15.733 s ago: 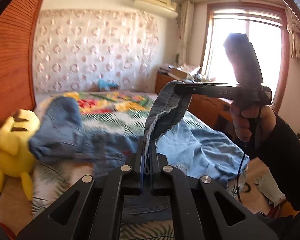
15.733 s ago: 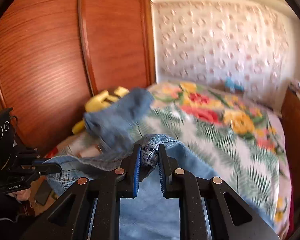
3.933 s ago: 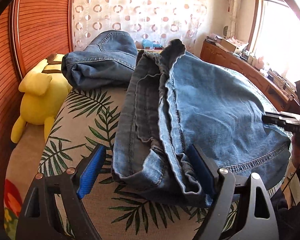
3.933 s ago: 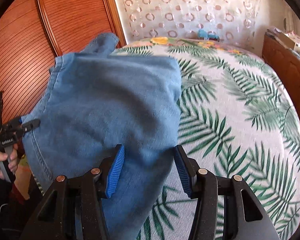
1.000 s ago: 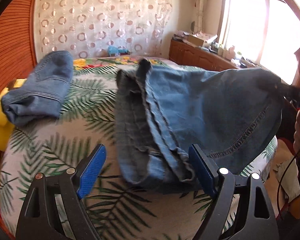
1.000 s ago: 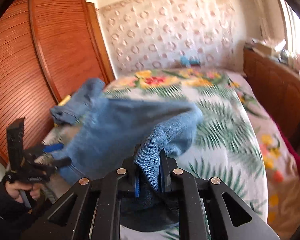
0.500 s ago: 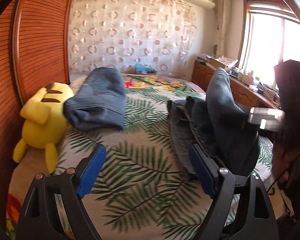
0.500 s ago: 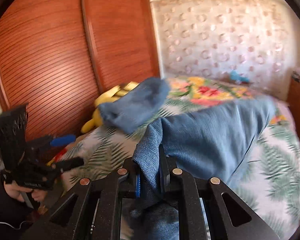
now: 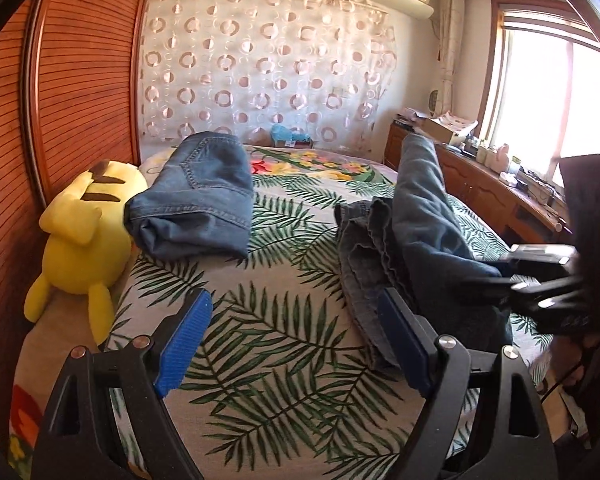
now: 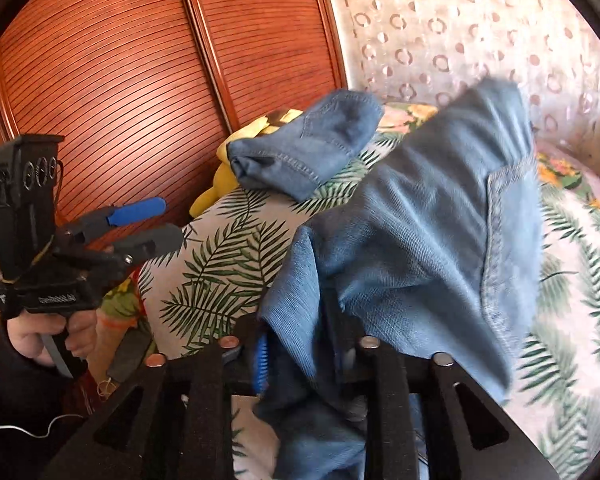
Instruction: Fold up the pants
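Two pairs of jeans on the palm-leaf bed (image 9: 268, 360): one folded (image 9: 196, 204) against a yellow plush toy (image 9: 84, 220) at the far left, the other, the pants (image 9: 416, 216) being worked on, heaped near the right edge.

Marks a letting-go. Right gripper (image 10: 304, 352), clamped on a denim corner a second ago, with fingers now just parting; cloth draped loosely between them, one blue pad bared, no longer pinched. Left gripper (image 9: 296, 300) over bare bedspread just beside the heap, fingers spread wide and holding nothing.

Shows the pants much narrower than a second ago, when spread broad across the bed: now gathered into a ridge of stacked layers, one flap standing upright rather than lying flat. From the right wrist, pale blue denim, a seam of double stitching curving down it, slightly blurred and slumping over the fingers. From the left wrist, darker against the window light, hems and raw-looking edges lined up along the near side.

Reads as one fold just delivered, not yet pressed down; likely smoothing and another fold to go before matching the finished pair.
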`<action>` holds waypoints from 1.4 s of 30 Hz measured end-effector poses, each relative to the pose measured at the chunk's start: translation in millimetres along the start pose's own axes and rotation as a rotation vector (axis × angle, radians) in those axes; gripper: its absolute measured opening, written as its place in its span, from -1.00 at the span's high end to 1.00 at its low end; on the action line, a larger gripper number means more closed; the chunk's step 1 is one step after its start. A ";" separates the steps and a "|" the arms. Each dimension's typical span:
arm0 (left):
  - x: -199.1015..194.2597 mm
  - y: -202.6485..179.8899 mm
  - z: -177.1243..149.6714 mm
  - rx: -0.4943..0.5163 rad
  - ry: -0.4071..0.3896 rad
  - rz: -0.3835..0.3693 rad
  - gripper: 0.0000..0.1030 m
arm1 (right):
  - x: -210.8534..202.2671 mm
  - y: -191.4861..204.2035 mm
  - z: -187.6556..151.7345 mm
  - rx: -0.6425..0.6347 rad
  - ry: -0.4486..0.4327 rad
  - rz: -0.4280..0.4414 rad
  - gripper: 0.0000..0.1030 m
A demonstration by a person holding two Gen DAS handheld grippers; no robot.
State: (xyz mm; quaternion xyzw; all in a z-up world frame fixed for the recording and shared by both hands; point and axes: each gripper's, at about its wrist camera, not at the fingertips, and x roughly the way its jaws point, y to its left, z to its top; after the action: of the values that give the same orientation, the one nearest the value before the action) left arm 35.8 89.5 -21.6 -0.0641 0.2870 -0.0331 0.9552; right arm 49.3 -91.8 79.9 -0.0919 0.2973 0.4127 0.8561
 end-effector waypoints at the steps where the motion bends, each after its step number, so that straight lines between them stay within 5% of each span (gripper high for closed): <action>1: 1.1 -2.6 2.4 0.006 -0.003 -0.007 -0.65 | -11.3 3.1 -1.6 -0.003 -0.017 -0.014 0.11; 3: 3.0 -8.7 6.8 0.017 -0.008 -0.021 -0.65 | -30.3 5.5 -2.4 -0.006 -0.055 -0.032 -0.08; 11: 24.8 -39.1 24.7 0.047 0.003 -0.132 -0.65 | -57.8 -46.0 2.6 0.037 -0.125 -0.227 -0.15; 16: 55.2 -51.7 10.5 0.050 0.126 -0.204 -0.26 | -27.0 -80.2 17.8 0.074 -0.107 -0.274 -0.15; 25: 64.2 -55.9 -26.6 0.068 0.230 -0.176 -0.01 | 55.6 -85.6 59.8 0.059 -0.003 -0.233 -0.19; 28: 60.5 -52.7 -32.1 0.055 0.231 -0.178 -0.01 | 86.6 -71.5 63.3 -0.010 0.082 -0.293 -0.21; 36: 56.8 -49.6 -38.1 0.023 0.210 -0.190 -0.01 | 83.0 -84.3 60.1 0.088 0.069 -0.293 -0.55; 42: 54.7 -42.8 -42.5 -0.021 0.185 -0.214 -0.01 | 84.6 -92.3 44.6 0.187 0.118 -0.179 -0.58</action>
State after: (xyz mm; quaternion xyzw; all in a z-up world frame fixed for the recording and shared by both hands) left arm 56.8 37.3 -80.5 -0.1009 0.3658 -0.1375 0.9149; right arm 179.7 -77.9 58.3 -0.0622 0.3751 0.2990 0.8752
